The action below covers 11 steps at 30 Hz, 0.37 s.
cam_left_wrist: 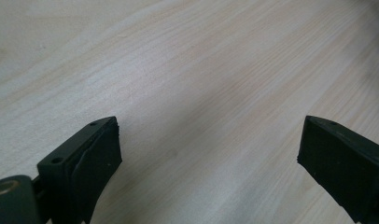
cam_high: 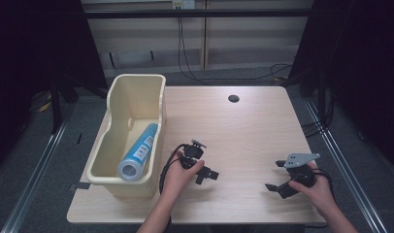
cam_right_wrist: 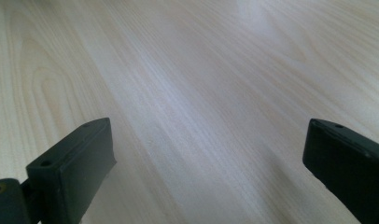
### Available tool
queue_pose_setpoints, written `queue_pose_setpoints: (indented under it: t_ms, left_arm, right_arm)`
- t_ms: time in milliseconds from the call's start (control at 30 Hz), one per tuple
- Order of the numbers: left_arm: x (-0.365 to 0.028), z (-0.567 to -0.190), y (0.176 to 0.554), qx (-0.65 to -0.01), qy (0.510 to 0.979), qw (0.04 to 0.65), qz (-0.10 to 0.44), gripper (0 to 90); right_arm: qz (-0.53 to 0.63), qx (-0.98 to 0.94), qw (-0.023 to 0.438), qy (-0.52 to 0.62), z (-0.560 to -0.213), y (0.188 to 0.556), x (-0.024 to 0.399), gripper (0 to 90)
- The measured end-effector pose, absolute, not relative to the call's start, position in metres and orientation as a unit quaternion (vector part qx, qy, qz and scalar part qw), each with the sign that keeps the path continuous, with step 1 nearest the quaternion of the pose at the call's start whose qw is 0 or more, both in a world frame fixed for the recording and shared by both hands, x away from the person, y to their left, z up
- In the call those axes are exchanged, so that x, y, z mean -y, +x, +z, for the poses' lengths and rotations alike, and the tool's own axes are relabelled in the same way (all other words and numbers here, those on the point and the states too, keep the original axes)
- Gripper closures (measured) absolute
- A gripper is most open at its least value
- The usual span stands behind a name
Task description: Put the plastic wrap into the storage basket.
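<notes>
I hold 2 grippers low over a pale wooden table (cam_high: 243, 136). My left gripper (cam_high: 205, 175) sits in my left hand (cam_high: 178, 177) near the front of the table, its jaws spread wide with nothing between them; in the left gripper view, bare wood grain fills the gap between the 2 black jaws. My right gripper (cam_high: 274, 175) rests in my right hand (cam_high: 317, 190), well apart from the left one and off to its right. Its jaws are also spread wide and empty, and the right gripper view shows plain wood between them. A grey three-cornered plate (cam_high: 302, 158) rides on top of it, and a black cable (cam_high: 326, 178) loops around the hand.

Just to the left of my left gripper stands a cream plastic bin (cam_high: 137, 94), its near wall close to my left wrist. Inside it lies a blue can (cam_high: 139, 154), tilted, with its open silver end toward me and its far end resting deeper in the bin. Ahead of both grippers, near the far edge of the table, is 1 dark round hole (cam_high: 233, 98).
</notes>
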<state>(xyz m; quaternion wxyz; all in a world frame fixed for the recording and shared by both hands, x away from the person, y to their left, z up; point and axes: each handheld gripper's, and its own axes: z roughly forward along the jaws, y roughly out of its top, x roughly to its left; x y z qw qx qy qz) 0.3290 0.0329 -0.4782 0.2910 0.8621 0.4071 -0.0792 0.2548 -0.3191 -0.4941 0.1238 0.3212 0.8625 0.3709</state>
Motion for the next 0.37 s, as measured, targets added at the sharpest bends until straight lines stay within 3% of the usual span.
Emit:
queue_pose_setpoints:
  t_ms: [367]
  left_arm:
    - [-0.0345,-0.4792,0.3284,-0.400,0.862,0.299,-0.086,5.6]
  right_arm:
    - [0.368,-0.861,0.123,0.330,-0.5044,0.2618,0.3181,1.9]
